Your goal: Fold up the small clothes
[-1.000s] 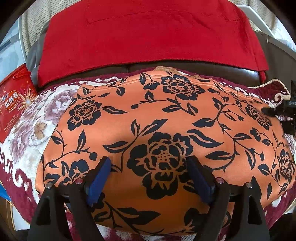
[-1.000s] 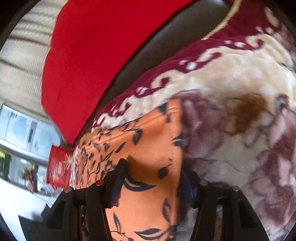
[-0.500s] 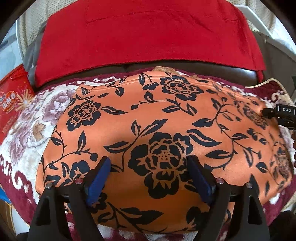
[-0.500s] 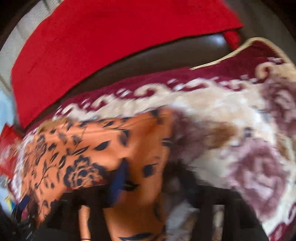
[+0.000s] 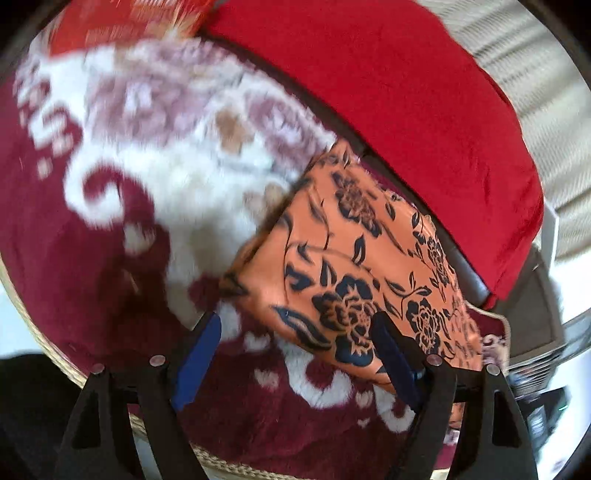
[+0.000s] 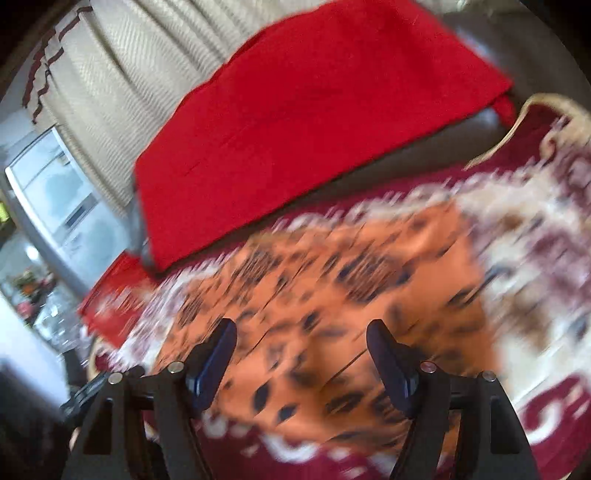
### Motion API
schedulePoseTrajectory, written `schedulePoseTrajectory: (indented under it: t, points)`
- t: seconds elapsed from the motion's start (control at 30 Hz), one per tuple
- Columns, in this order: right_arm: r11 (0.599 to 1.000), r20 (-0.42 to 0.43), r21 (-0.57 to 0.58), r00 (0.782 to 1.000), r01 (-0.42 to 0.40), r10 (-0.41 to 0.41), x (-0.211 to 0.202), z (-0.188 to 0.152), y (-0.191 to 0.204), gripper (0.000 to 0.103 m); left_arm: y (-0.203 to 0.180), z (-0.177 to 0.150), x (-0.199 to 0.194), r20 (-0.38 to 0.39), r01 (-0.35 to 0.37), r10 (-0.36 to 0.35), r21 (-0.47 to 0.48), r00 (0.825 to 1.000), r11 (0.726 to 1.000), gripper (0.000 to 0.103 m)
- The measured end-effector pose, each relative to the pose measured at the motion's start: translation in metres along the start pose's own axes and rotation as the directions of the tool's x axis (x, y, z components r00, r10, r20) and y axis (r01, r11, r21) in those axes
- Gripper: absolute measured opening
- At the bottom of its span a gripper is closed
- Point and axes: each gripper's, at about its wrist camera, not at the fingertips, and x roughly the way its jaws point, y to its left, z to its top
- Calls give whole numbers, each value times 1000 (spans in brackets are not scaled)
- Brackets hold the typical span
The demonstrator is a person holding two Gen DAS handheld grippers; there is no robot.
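An orange garment with a black flower print [image 5: 369, 269] lies flat on a plush maroon and cream blanket [image 5: 110, 240]. In the left wrist view my left gripper [image 5: 295, 350] is open and empty, over the blanket at the garment's near left corner; its right finger overlaps the cloth edge. In the right wrist view the garment [image 6: 332, 295] is motion-blurred. My right gripper [image 6: 301, 358] is open and empty above it.
A red cloth [image 5: 406, 92] drapes a dark sofa back behind the blanket; it also shows in the right wrist view [image 6: 314, 110]. A red printed package [image 5: 129, 18] sits at the far left. Cream curtains [image 6: 129, 74] and a window lie beyond.
My left gripper has swung left off the garment's middle to its left corner. My right gripper has swung from the garment's right edge to over its middle. Both stay open.
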Motion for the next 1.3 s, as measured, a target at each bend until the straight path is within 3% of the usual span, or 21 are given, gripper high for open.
schedulePoseTrajectory:
  t: [0.07,0.23,0.27,0.3,0.37,0.4,0.47,0.53,0.6,0.67,0.7,0.73,0.77,0.83,0.9,1.0,1.07,1.17,1.3]
  points:
    - [1000,-41,-2,999,0,-1,16,-11,3,76,7,1,8,-21,60,-61,-58,998,997,83]
    - [1000,-105,25,994,7,-5,36,-22,-4,76,16,10,29,-53,75,-85,-173,995,982,80]
    - [1000,-109,27,994,7,-5,34,-24,-3,76,15,13,28,-48,78,-88,-180,995,981,74]
    - [1000,-109,30,994,7,-4,34,-24,-5,76,11,17,26,-30,82,-88,-161,996,984,47]
    - [999,-105,33,994,-4,7,37,-25,-7,76,5,25,27,-34,29,-33,-108,999,994,15]
    - [999,-104,34,995,-8,11,38,-25,-8,76,-2,27,23,-10,10,-10,-65,1000,998,11]
    - [999,-102,38,995,-19,23,37,-27,-13,76,-17,27,6,83,-9,6,31,996,999,11]
    - [998,-101,47,994,-33,37,38,-27,-16,76,-47,18,-9,185,-77,42,184,982,980,11]
    - [997,-100,60,994,-47,53,40,-28,-18,76,-53,11,-8,212,-133,82,240,974,962,11]
    - [996,-93,67,993,-62,68,40,-29,-21,76,-36,9,16,144,-193,164,219,976,956,12]
    - [995,-89,69,993,-68,74,39,-30,-22,76,-19,8,27,66,-196,187,181,980,964,18]
    - [995,-86,70,993,-75,81,39,-31,-22,76,-7,8,32,24,-171,169,131,985,977,20]
    - [995,-86,68,993,-80,85,39,-31,-23,76,-7,10,30,32,-157,155,121,987,980,22]
    - [994,-87,63,992,-87,92,39,-31,-23,76,-13,15,19,49,-155,150,134,988,979,39]
    - [994,-87,59,991,-94,99,39,-30,-24,76,-19,25,6,85,-150,140,136,987,979,64]
    - [993,-85,67,991,-102,107,39,-30,-25,76,-13,49,-5,126,-131,116,115,985,985,67]
    - [992,-84,68,990,-105,110,39,-30,-26,76,-16,66,2,114,-133,119,119,986,984,67]
    - [992,-82,66,990,-109,114,39,-30,-26,76,-28,95,33,30,-100,97,150,995,984,66]
    - [991,-81,68,989,-118,123,38,-31,-27,76,-46,121,80,-62,-92,105,188,992,978,66]
